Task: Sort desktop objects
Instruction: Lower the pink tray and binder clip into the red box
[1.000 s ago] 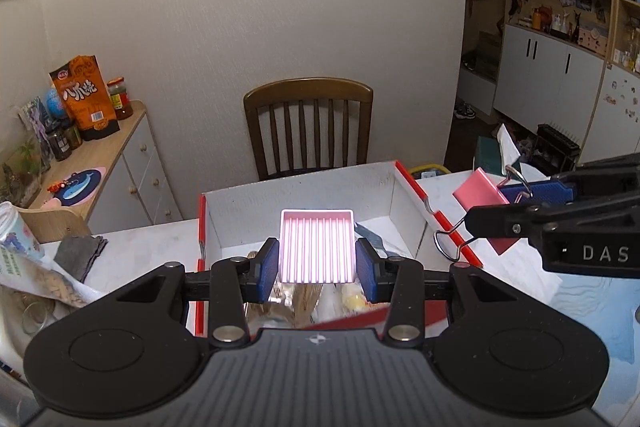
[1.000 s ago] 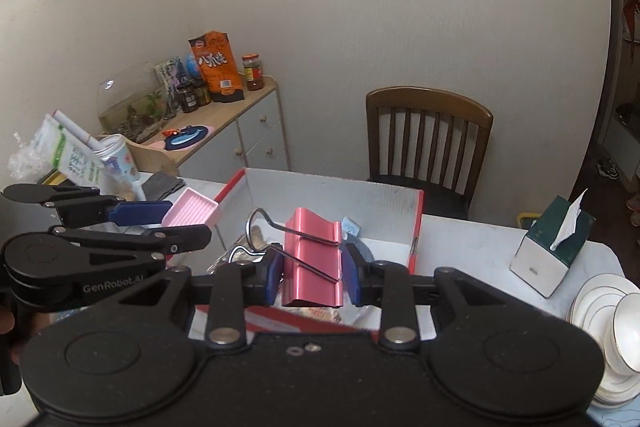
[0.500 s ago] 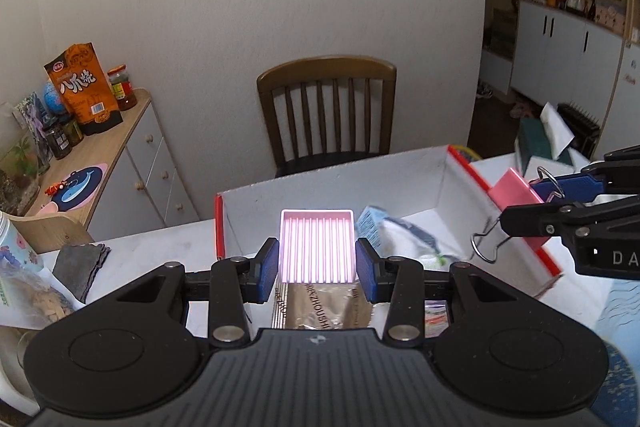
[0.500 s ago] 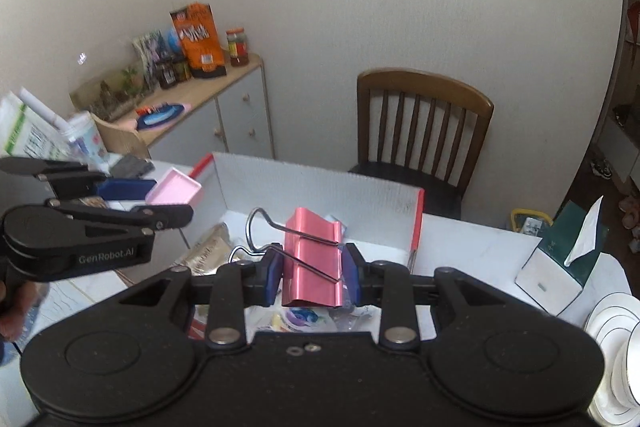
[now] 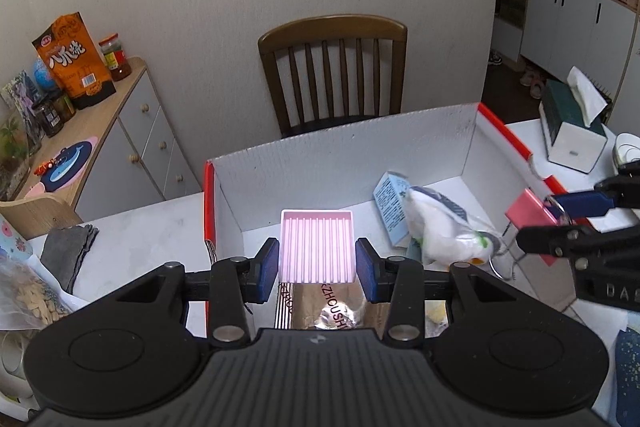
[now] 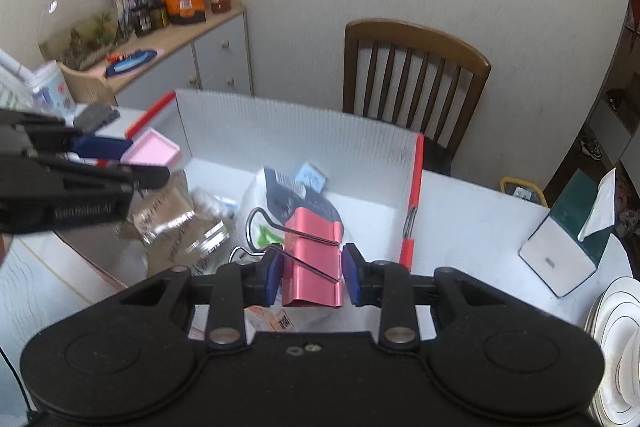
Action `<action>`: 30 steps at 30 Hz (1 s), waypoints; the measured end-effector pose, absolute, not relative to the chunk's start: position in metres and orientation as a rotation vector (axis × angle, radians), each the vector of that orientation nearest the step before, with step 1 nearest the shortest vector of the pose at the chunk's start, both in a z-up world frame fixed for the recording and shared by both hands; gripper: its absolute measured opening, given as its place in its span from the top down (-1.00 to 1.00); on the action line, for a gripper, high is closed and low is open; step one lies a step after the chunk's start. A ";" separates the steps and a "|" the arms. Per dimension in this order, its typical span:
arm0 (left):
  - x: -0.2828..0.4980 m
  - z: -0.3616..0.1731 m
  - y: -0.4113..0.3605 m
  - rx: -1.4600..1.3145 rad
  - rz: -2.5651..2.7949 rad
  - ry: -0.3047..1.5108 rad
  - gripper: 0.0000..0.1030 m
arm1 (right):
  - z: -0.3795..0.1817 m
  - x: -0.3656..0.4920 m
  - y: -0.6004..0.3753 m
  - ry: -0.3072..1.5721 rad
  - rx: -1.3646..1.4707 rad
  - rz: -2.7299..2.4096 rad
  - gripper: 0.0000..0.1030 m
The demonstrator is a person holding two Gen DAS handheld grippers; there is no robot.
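My left gripper (image 5: 317,265) is shut on a small pink ribbed tray (image 5: 317,246) and holds it above the near left part of a white box with red rims (image 5: 344,151). My right gripper (image 6: 307,273) is shut on a large pink binder clip (image 6: 314,259) with wire handles, held above the box's right part (image 6: 296,131). The right gripper and clip (image 5: 526,213) show at the right in the left wrist view. The left gripper and tray (image 6: 154,149) show at the left in the right wrist view.
The box holds a brown foil packet (image 5: 334,311), a white plastic bag (image 5: 444,227) and a light blue carton (image 5: 392,203). A tissue box (image 6: 568,251) and stacked plates (image 6: 616,339) stand to the right. A grey cloth (image 5: 66,253) and a snack bag lie left. A wooden chair (image 5: 334,75) stands behind the table.
Both grippers have moved forward and tilted down over the box, still holding the tray and the clip. More of the box's contents show now.
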State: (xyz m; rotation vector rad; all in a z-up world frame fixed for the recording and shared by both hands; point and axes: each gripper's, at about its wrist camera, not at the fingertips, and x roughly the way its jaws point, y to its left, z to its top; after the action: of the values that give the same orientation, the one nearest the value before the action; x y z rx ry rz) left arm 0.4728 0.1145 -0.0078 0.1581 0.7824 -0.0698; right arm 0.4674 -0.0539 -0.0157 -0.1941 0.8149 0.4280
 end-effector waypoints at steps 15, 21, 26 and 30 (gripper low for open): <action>0.496 -0.033 0.121 0.134 -0.055 0.868 0.23 | -0.047 0.471 -0.043 0.858 -0.242 0.424 0.40; 0.500 -0.036 0.121 0.141 -0.057 0.882 0.23 | -0.050 0.474 -0.044 0.867 -0.220 0.415 0.39; 0.503 -0.040 0.122 0.134 -0.054 0.897 0.22 | -0.051 0.474 -0.045 0.856 -0.228 0.409 0.28; 0.501 -0.041 0.125 0.112 -0.056 0.899 0.17 | -0.050 0.473 -0.048 0.851 -0.220 0.403 0.24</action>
State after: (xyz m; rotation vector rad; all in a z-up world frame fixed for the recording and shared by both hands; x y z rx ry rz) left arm 0.5014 0.1247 -0.0412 0.1122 0.8991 -0.0562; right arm 0.4732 -0.0479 -0.0499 -0.2203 0.8513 0.4035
